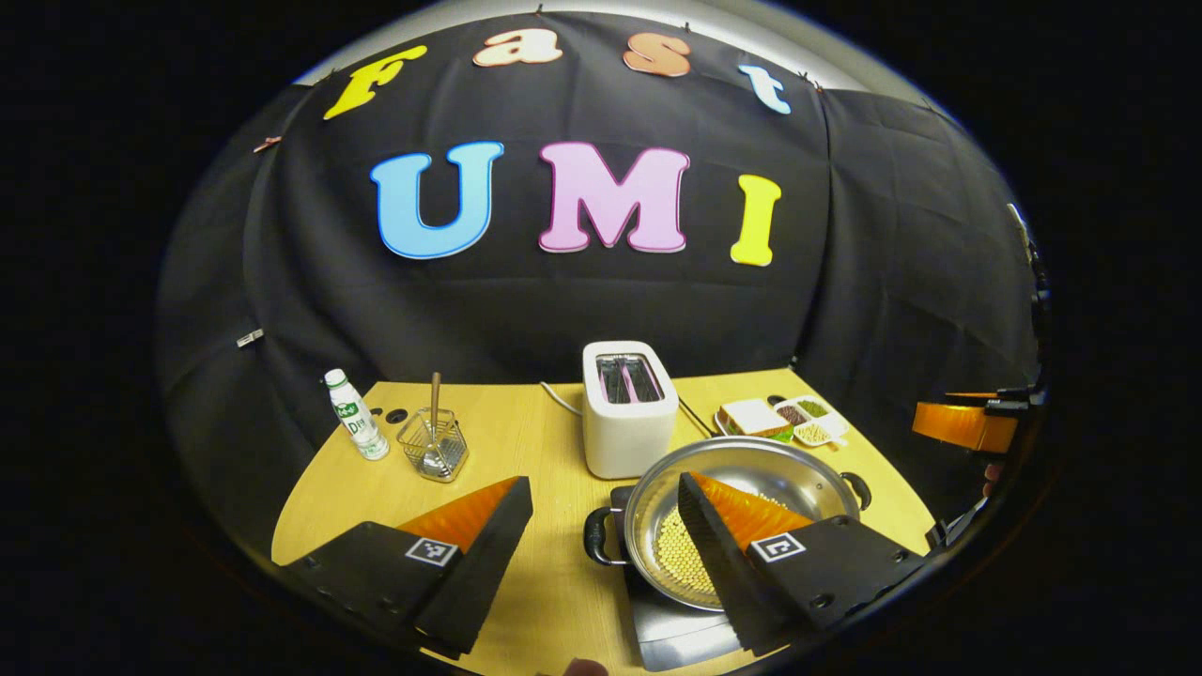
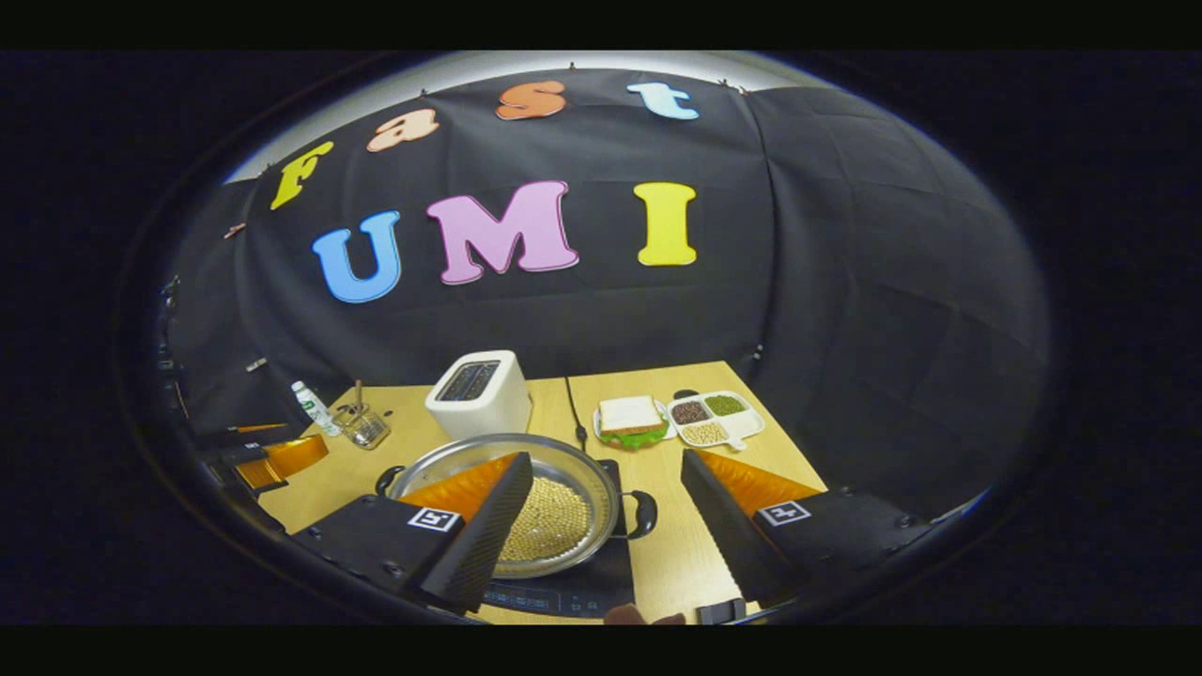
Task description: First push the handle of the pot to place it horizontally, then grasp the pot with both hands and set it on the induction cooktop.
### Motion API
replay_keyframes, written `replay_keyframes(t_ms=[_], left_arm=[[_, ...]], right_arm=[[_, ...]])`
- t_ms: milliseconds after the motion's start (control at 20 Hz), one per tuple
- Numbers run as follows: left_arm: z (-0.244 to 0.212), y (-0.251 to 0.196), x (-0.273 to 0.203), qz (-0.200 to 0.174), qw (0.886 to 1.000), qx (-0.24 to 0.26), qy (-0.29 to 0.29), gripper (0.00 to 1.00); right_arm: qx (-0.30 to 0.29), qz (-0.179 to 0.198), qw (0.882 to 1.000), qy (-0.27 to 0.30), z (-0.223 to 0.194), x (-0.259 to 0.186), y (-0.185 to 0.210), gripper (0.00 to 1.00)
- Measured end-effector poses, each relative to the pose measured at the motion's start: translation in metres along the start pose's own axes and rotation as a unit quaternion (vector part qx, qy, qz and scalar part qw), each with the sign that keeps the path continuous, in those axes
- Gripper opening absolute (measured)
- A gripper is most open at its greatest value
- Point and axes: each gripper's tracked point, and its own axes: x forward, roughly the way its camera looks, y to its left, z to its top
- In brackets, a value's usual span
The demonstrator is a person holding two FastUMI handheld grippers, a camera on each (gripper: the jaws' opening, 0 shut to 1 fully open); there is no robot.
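Both my grippers, left (image 1: 601, 526) and right (image 2: 606, 502), gape wide, each straddling a handle of the pot (image 1: 742, 507) on the cooktop (image 1: 676, 629); placing looks finished, so backing away seems next.

silver pot (image 1: 751, 469), white toaster (image 1: 627, 413)

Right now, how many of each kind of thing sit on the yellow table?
Cooking gear, steel pot, black cooktop, white toaster: 3
Food dishes, sandwich plate, bean tray: 2
White bottle: 1
Wire basket: 1
Total: 7
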Motion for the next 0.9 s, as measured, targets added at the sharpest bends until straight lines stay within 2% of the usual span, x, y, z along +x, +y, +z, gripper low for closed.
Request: replay_keyframes(t_ms=[200,450,700,900], left_arm=[[0.02,0.009,-0.036,0.011,0.999,0.011,-0.038,0.97],[0.04,0.01,-0.081,0.007,0.997,0.002,-0.082,0.97],[0.049,0.013,-0.108,0.008,0.994,0.016,-0.108,0.97],[0.052,0.016,-0.127,0.011,0.992,0.02,-0.124,0.97]], right_arm=[[0.004,0.006,0.999,-0.045,0.025,-0.028,0.018,0.99],[-0.012,0.015,0.996,-0.089,0.041,-0.059,0.04,0.99],[-0.006,0.021,0.992,-0.125,0.058,-0.087,0.057,0.98],[-0.007,0.011,0.988,-0.153,0.066,-0.102,0.059,0.98]])
